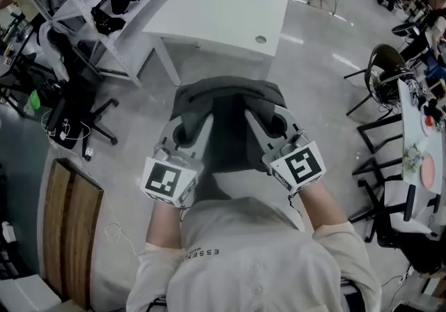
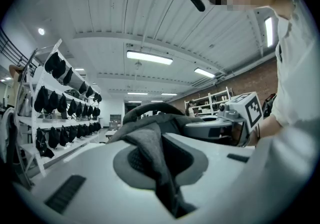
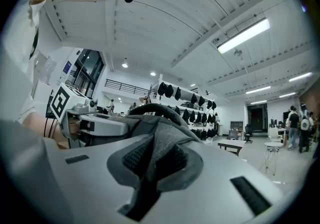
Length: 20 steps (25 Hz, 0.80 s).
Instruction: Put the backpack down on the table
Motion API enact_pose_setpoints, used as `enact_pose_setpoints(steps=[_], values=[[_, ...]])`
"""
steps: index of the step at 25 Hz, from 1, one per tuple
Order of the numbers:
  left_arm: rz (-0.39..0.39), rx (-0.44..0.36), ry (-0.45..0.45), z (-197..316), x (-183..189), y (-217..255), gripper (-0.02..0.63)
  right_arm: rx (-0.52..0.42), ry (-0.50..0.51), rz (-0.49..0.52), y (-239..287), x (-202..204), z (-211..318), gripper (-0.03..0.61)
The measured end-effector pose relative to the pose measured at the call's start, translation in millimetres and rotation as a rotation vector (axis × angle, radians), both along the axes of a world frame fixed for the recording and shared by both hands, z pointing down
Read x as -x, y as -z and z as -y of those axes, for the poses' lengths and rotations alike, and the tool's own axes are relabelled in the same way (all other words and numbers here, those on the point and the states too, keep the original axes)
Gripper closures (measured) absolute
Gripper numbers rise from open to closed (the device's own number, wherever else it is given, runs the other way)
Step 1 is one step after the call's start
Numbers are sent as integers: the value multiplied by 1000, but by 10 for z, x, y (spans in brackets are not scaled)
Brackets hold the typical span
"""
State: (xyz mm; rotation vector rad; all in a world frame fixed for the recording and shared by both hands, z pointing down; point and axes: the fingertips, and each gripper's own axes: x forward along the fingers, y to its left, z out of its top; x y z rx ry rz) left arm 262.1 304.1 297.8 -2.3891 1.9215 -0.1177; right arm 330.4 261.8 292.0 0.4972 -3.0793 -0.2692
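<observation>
Left gripper (image 1: 189, 133): jaws clamped on a fold of the backpack's grey fabric, left side.
Backpack (image 1: 226, 119): dark grey, hanging between both grippers in front of the person, above the floor, short of the table.
Right gripper (image 1: 273, 126): jaws pinching the fabric, right side.
Table (image 1: 209, 21): white, just beyond the backpack.

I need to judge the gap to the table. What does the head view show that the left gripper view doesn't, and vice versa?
Head view only: the floor between the backpack and the white table ahead. Left gripper view only: grey fabric pinched in the left gripper's jaws, ceiling lights. Both: the backpack and the right gripper.
</observation>
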Motion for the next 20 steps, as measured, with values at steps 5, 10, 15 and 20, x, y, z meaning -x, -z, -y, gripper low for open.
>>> enact_pose_setpoints(steps=[5,10,15,20], values=[[-4,-21,-35,494,753,110,580,-14,-23,7,124,737,482,534],[26,-26,-90,1080,1607,227,580,-25,-60,23,238,1576,1041,534],[67,-52,-133,1583,2250,387,581,-42,-101,46,378,2204,1523,534],[101,-74,-140,2060,2752,565,580,-68,-115,54,542,2693,1975,534]])
